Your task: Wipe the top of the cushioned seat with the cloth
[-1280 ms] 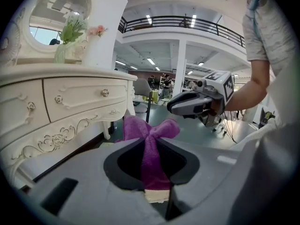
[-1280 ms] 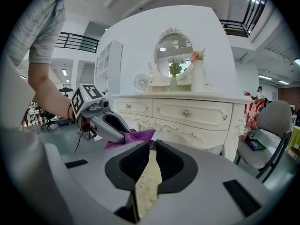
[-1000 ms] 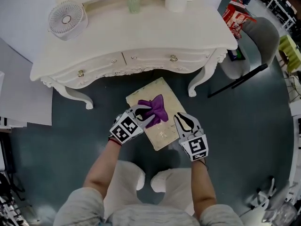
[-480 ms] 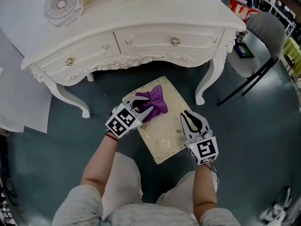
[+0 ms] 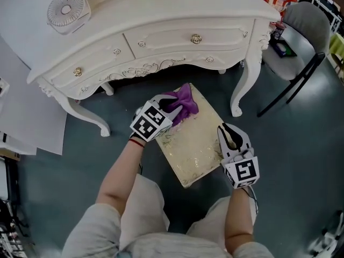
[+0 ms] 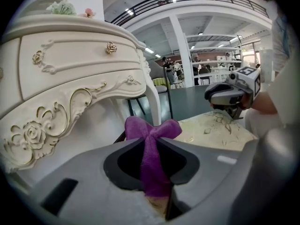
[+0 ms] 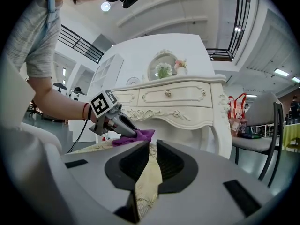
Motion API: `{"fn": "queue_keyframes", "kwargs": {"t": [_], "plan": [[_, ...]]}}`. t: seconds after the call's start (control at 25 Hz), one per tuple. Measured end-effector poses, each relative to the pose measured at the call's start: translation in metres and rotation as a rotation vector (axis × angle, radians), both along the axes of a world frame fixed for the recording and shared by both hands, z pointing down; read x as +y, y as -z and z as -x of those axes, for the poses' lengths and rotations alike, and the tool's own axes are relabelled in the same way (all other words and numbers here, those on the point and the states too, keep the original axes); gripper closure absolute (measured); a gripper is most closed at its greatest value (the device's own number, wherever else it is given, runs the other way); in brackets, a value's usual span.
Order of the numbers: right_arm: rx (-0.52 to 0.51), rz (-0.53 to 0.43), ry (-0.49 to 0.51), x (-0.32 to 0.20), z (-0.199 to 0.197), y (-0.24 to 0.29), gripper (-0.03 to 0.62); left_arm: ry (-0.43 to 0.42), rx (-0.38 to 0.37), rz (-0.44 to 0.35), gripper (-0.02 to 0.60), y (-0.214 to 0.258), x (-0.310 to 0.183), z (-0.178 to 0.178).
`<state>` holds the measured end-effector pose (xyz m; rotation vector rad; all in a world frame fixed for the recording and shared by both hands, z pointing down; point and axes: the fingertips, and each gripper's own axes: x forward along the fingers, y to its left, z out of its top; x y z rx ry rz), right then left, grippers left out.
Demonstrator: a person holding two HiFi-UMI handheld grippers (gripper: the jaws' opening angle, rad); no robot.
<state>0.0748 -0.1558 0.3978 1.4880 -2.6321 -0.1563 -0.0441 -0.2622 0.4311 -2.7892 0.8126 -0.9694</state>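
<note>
The cushioned seat point(image 5: 196, 147) is a cream, patterned rectangle on the dark floor in front of the dressing table. A purple cloth point(image 5: 184, 102) lies bunched at its far corner, and my left gripper point(image 5: 171, 109) is shut on it and presses it onto the top. In the left gripper view the cloth point(image 6: 151, 165) runs up between the closed jaws. My right gripper point(image 5: 232, 137) is shut on the seat's right edge. In the right gripper view the seat's cream fabric point(image 7: 146, 179) is pinched between its jaws, with the left gripper point(image 7: 133, 131) and cloth point(image 7: 140, 136) beyond.
A white carved dressing table point(image 5: 161, 39) stands just beyond the seat, its legs point(image 5: 243, 87) close to the far corners. A small fan point(image 5: 65, 11) sits on it. A grey chair point(image 5: 301, 34) is at the right, white boards point(image 5: 27, 117) at the left. The person's knees are near.
The left gripper has pushed the cloth along the seat top toward the far corner by the table. The right gripper has kept its hold on the right edge.
</note>
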Motion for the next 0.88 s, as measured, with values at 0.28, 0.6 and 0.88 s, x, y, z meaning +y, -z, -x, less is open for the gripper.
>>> {"fn": "queue_keyframes", "kwargs": {"t": [0.28,0.6,0.88], "plan": [[-0.044,-0.015,-0.059,-0.006,-0.012,0.004,0.583,0.077,-0.029,0.072,0.500,-0.016,-0.042,-0.011],[-0.089,-0.027,-0.107,-0.002,-0.043,0.014,0.583,0.116,-0.029,0.122,0.500,-0.026,-0.058,-0.025],[-0.039,-0.011,-0.113,-0.002,-0.049,0.009,0.583,0.079,-0.043,0.145,0.502,-0.026,-0.052,-0.026]]}}
